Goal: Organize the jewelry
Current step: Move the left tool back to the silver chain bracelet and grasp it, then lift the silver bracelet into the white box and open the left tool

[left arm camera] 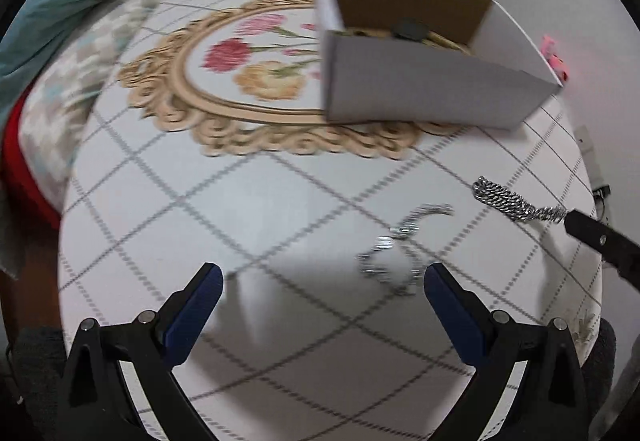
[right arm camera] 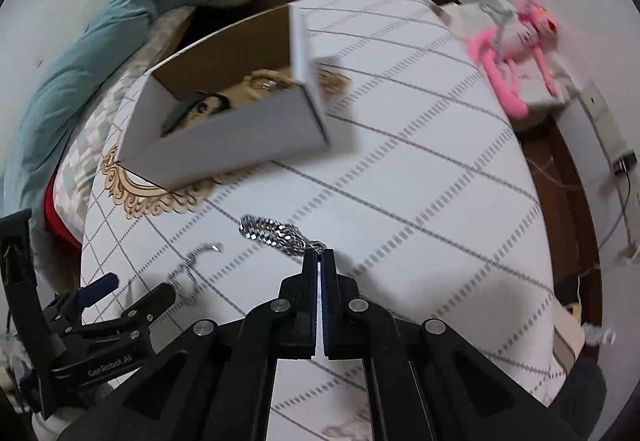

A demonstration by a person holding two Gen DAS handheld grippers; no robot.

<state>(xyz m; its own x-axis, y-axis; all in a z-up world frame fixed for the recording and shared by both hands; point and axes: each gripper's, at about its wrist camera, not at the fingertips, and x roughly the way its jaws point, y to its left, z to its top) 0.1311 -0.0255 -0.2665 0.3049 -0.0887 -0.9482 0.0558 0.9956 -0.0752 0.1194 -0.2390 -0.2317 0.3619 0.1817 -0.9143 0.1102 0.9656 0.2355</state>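
Covering the round table [left arm camera: 280, 209], seemingly checked cloth.

- I take this for a bedroom at home: I work over a bed covered by a white sheet [right arm camera: 420, 161] with a grey dashed grid and a floral medallion.
- Beside the sheet's left edge lies a rumpled teal duvet [right arm camera: 120, 41].
- Past its far right corner sits a pink plush toy [right arm camera: 516, 53].
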